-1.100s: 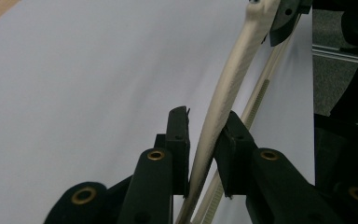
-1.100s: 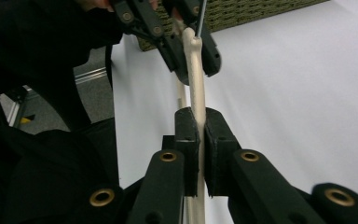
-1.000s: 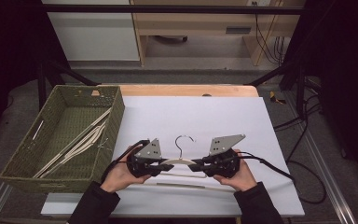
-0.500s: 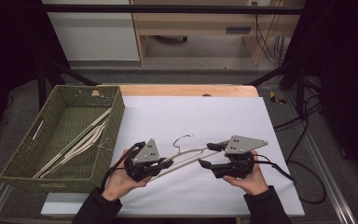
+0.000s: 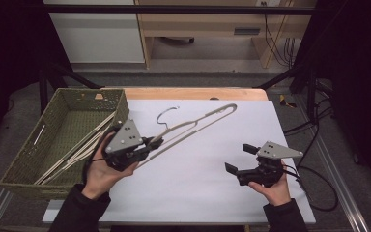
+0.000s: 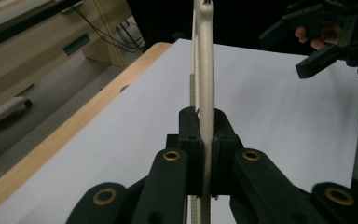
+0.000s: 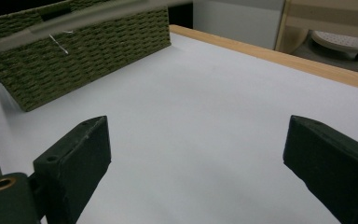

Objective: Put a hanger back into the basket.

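A beige clothes hanger (image 5: 193, 124) with a metal hook (image 5: 166, 116) hangs tilted above the white table top (image 5: 207, 159), its far end raised toward the back. My left gripper (image 5: 154, 143) is shut on its near end; in the left gripper view the hanger's bar (image 6: 205, 70) runs up between the closed jaws. My right gripper (image 5: 239, 158) stands open at the right, low over the table, apart from the hanger. Its jaws have just been opening, and the right gripper view has nothing between its fingertips (image 7: 81, 154). The right gripper (image 6: 328, 42) also appears in the left gripper view.
A green woven basket (image 5: 24, 159) holding several more beige hangers (image 5: 84, 145) stands at the table's left edge; its wall (image 7: 84, 56) faces the right gripper. A wooden strip (image 5: 193, 93) borders the table's far side, with furniture and cables behind.
The right gripper let go of the hanger, opened wide and drew away to the right. The left gripper lifted the hanger off the table, swinging its free end up and back.
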{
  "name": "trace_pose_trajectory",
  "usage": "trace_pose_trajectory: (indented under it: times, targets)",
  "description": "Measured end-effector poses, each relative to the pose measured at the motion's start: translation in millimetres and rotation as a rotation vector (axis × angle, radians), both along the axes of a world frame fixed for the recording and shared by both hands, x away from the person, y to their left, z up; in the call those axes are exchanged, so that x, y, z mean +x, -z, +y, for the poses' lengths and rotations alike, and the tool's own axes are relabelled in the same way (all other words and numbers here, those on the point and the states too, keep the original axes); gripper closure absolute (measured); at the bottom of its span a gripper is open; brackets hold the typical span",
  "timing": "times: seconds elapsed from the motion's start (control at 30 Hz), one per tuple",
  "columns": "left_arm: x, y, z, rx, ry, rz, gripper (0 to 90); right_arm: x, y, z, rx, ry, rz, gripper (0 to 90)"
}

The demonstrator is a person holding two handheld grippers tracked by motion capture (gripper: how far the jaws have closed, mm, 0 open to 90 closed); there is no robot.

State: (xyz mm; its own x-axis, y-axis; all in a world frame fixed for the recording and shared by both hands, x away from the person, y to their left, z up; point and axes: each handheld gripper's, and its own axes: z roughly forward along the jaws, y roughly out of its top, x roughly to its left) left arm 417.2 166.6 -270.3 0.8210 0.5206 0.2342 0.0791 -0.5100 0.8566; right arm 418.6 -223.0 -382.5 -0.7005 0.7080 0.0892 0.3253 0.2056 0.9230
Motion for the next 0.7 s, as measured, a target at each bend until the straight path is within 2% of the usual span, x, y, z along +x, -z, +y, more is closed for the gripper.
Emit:
trace_pose_trajectory:
  times: [0.13,0.3,0.5,0.7]
  targets:
    - [4.4,-16.5,23.7,-0.01,-0.048,-0.033,85.9,-0.8,1.8,-4.3,0.008,0.025,0.002,6.6]
    - [13.5,-24.1,59.4,-0.017,-0.121,-0.051,85.8,-1.8,3.9,-9.8,0.012,0.049,0.006,5.2]
    - [22.9,-21.2,102.4,-0.024,-0.205,-0.057,85.8,-3.1,3.8,-15.5,0.018,0.072,0.002,4.7]
    - [34.1,-10.9,144.1,-0.008,-0.289,-0.057,85.8,-3.2,3.6,-15.4,0.016,0.074,0.008,4.0]
